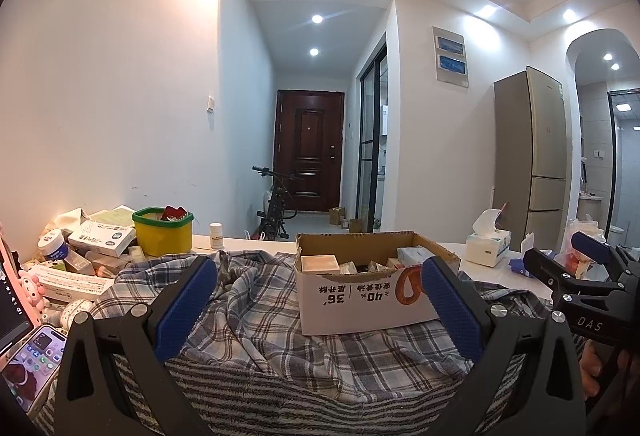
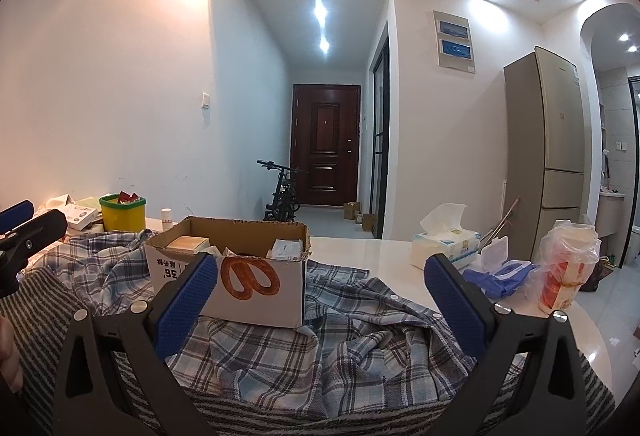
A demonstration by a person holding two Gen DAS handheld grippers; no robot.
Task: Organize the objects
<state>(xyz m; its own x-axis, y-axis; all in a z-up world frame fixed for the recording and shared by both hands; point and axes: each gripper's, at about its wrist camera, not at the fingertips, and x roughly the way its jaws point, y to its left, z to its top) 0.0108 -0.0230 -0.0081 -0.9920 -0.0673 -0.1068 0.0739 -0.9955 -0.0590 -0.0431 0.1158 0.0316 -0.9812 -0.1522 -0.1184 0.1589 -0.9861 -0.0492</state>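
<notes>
While sitting on the plaid cloth [image 1: 256,320] mid-desk between both tongs, left [image 1: 318,310] and right [image 2: 320,300], each spread wide and empty, looks light but floppy-walled: cardboard box [image 1: 360,296], best pinched at a stiff corner or rim.

a dark red door [image 1: 309,151] is seen at the end of the hallway, with a bicycle [image 1: 276,207] parked just before it. a tall fridge [image 1: 532,159] is stood by the right wall, under two framed pictures [image 1: 451,55].
</notes>
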